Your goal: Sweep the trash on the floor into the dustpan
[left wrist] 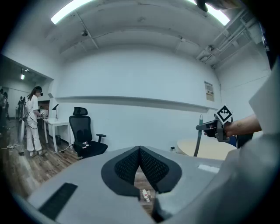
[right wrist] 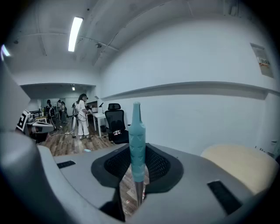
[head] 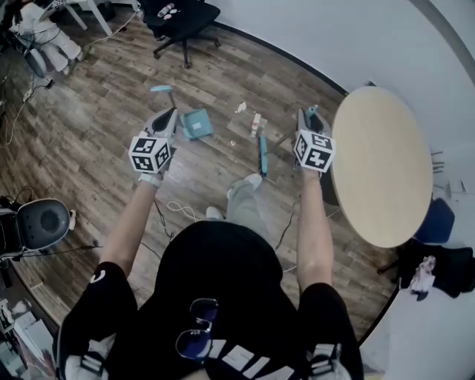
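Teal plastic marks both tools of the task.

**Head view.** The dustpan [head: 197, 123] rests on the wood-plank floor [head: 96, 133], its upright handle rising just ahead of the left tongs [head: 169, 116]. The trash [head: 255, 123], a few small pale scraps, lies on the floor between the dustpan and the broom [head: 262, 156]. The broom's brush end is down near the person's feet. The right tongs [head: 307, 117] are held level with the left, beside a round counter [head: 382, 163]. An office chair [head: 182, 18] stands well beyond.

**Left gripper view.** The two dark pads meet at their tips with nothing between them, so these tongs are closed and empty. Through the gap below the pads, some scraps show on the floor. Across the room the other tongs [left wrist: 210, 127] appear with the broom shaft hanging from them.

**Right gripper view.** The pads are clamped on the broom's teal grip [right wrist: 137, 140], which stands upright between them, its metal shaft running down towards the floor. Another person [right wrist: 82, 116] stands at a desk in the far room.

**Progress (judged).** The sweep appears to be at its start. The broom is in hand, but the scraps lie apart from the dustpan, and none can be made out inside it. The dustpan is not held. What is left is to steady or place the pan, draw the brush through the scraps towards its mouth, and gather any strays nearer the wall.
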